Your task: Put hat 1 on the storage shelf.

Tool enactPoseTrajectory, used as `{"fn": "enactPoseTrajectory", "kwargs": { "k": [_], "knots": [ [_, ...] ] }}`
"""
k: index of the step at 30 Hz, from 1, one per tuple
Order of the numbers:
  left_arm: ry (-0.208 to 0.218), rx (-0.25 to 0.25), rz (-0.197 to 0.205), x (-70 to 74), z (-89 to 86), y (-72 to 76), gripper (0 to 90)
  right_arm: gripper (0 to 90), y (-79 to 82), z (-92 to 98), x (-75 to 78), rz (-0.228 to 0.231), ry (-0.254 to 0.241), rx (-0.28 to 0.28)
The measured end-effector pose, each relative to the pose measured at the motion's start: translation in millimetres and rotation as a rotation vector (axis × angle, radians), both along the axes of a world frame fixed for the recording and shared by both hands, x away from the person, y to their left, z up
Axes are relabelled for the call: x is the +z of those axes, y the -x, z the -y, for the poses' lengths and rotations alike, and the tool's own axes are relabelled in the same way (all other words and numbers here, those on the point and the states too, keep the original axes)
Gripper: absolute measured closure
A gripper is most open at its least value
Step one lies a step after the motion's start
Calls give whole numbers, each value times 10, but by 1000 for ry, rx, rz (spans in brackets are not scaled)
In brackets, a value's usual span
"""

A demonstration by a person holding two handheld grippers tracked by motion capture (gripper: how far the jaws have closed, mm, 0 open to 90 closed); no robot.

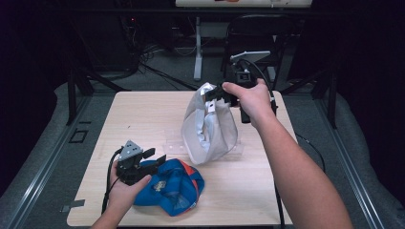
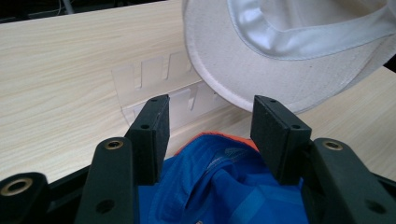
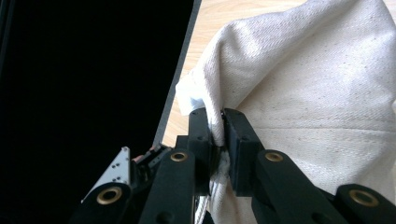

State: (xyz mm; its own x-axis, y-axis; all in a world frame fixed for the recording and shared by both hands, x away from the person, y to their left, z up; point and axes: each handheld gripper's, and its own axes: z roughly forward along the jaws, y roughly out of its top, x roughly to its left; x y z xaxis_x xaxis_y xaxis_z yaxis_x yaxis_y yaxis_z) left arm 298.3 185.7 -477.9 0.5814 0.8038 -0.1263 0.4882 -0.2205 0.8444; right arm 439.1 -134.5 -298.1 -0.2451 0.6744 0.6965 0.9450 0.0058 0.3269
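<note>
Right gripper [image 1: 216, 93] pinches the white hat [image 1: 210, 126] by its brim, hanging at table [image 1: 143, 114] centre; soft, light, floppy; left gripper [image 1: 152, 160] open over the blue cap [image 1: 174, 187] at 6 o'clock.

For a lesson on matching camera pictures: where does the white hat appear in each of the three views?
High view: the white hat hangs at centre, above the table.
Left gripper view: its brim fills the upper right, beyond the open fingers.
Right gripper view: its cloth covers the right side, pinched between the fingers.
Shared landmark: the light wooden table.
</note>
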Motion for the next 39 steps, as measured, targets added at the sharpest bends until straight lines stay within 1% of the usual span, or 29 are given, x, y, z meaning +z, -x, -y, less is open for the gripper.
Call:
{"fn": "enactPoseTrajectory", "kwargs": {
  "k": [5,7,9,10,12,13,14,17,19,21,22,23,24,25,26,27,29,30,33,39],
  "knots": [
    [-11,-1,4,-11,9,-10,477,820,-46,-89,23,12,-11,-13],
    [-9,-3,6,-14,23,-15,477,820,-73,-143,43,17,-19,-32],
    [-12,-9,12,-16,39,-24,475,820,-84,-163,49,22,-13,-38],
    [-9,-10,15,-19,46,-29,473,820,-103,-201,60,26,-9,-49],
    [-7,-13,17,-23,85,-42,467,820,-123,-228,66,31,-7,-54],
    [-4,-9,22,-27,109,-47,461,820,-131,-245,73,24,-8,-65],
    [-4,-9,22,-27,109,-47,453,820,-143,-254,68,33,-5,-63],
    [-12,-23,28,-17,192,-72,442,820,-160,-287,66,38,-5,-76],
    [-26,-38,37,-7,276,-89,439,820,-173,-311,65,33,-5,-85],
    [-44,-53,44,-12,348,-109,439,820,-185,-331,56,40,-4,-87],
    [-65,-62,36,-24,405,-122,439,820,-195,-358,48,43,-6,-91],
    [-65,-62,36,-24,405,-122,440,820,-195,-358,48,43,-6,-91],
    [-82,-68,42,-53,473,-138,441,820,-199,-376,45,42,-6,-93],
    [-82,-68,42,-53,473,-138,441,820,-199,-376,45,42,-6,-93],
    [-97,-72,47,-83,538,-151,443,820,-204,-387,36,47,-10,-93],
    [-97,-72,47,-83,538,-151,444,820,-204,-387,36,47,-10,-93],
    [-115,-71,50,-106,591,-163,446,820,-208,-397,29,46,-14,-94],
    [-115,-71,56,-120,618,-170,447,819,-210,-403,25,45,-18,-95],
    [-125,-80,55,-143,679,-190,447,819,-210,-406,27,39,-19,-95],
    [-148,-63,67,-204,804,-230,444,820,-206,-415,24,44,-19,-94]
  ]
}}
